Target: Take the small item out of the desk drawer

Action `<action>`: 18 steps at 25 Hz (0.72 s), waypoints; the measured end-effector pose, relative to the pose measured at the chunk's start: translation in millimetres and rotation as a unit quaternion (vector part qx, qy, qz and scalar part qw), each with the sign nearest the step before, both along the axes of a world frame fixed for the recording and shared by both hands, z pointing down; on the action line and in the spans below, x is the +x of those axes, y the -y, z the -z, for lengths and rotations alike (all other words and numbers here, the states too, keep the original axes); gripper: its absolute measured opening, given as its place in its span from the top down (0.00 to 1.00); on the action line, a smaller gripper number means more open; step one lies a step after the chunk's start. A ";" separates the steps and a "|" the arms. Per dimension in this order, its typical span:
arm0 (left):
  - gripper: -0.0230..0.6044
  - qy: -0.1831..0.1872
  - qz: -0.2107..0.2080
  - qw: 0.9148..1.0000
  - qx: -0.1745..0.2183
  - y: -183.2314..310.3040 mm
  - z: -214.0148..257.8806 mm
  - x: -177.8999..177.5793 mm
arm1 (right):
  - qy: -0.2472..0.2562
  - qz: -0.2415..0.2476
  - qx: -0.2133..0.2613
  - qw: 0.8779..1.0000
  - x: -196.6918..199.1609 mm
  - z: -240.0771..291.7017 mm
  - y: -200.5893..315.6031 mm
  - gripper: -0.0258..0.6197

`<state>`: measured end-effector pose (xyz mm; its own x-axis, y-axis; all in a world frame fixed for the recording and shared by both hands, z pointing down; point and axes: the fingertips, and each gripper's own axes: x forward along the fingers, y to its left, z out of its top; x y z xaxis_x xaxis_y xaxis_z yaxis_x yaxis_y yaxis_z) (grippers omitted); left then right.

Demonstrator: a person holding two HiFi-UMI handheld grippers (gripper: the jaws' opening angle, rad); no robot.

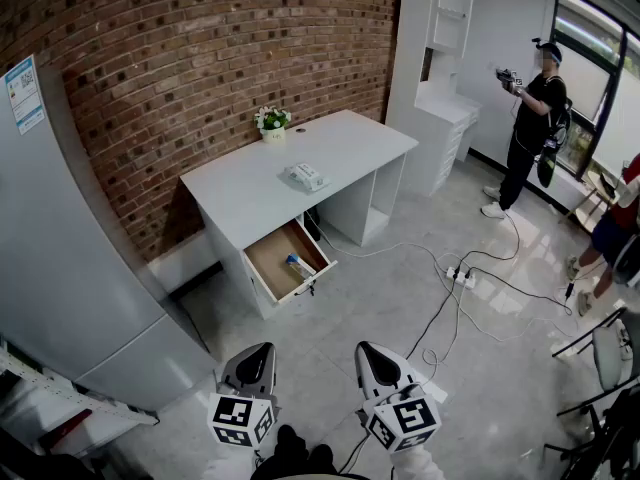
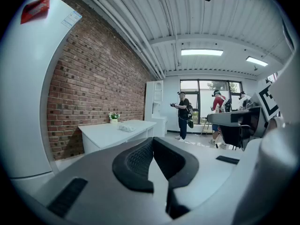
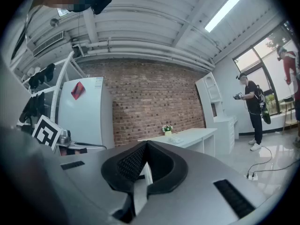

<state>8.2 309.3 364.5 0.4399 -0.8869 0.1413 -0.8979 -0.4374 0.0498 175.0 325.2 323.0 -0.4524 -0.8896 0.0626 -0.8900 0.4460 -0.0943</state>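
Note:
A white desk [image 1: 340, 148] stands against the brick wall. Its drawer [image 1: 268, 264] is pulled open toward me. Inside lies a small blue-and-white item [image 1: 300, 265]. Both grippers are low at the bottom of the head view, well short of the desk. My left gripper [image 1: 258, 352] and my right gripper [image 1: 368, 350] are both shut and hold nothing. In the left gripper view the jaws of the left gripper [image 2: 152, 140] meet at the tip, with the desk [image 2: 117, 128] far beyond them. The right gripper [image 3: 146, 143] looks the same, and the desk [image 3: 187, 136] is distant.
A grey fridge [image 1: 60, 268] fills the left. On the desk sit a small white pack [image 1: 306, 176] and a potted plant [image 1: 272, 121]. A power strip [image 1: 461, 276] and cables cross the floor on the right. A person [image 1: 530, 128] stands by the white cabinet [image 1: 440, 108].

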 end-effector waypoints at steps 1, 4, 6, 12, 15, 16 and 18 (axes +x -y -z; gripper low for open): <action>0.94 0.000 0.000 1.000 -0.001 -1.5 -0.2 2.0 | 0.000 0.003 -0.002 1.000 0.5 -0.8 -1.6 0.92; 0.94 0.000 -0.002 1.000 -0.002 -5.2 -0.5 8.1 | 0.005 0.012 -0.005 1.000 1.4 -2.6 -5.1 0.92; 0.94 0.001 -0.003 1.000 -0.002 -6.4 -0.7 11.4 | 0.008 0.015 -0.005 1.000 1.6 -3.2 -5.7 0.92; 0.94 0.002 -0.003 1.000 0.000 -11.4 -1.9 16.2 | 0.004 0.015 -0.001 1.000 2.9 -4.1 -8.7 0.92; 0.94 0.003 -0.004 1.000 0.000 -16.5 -3.4 18.1 | 0.002 0.018 -0.005 1.000 2.9 -6.4 -12.3 0.91; 0.94 0.004 -0.004 1.000 -0.001 -18.0 -3.8 18.4 | 0.001 0.019 -0.006 1.000 2.6 -7.3 -13.2 0.91; 0.94 0.004 -0.004 1.000 -0.001 -19.7 -3.5 18.8 | -0.003 0.022 -0.009 1.000 1.7 -8.9 -13.5 0.91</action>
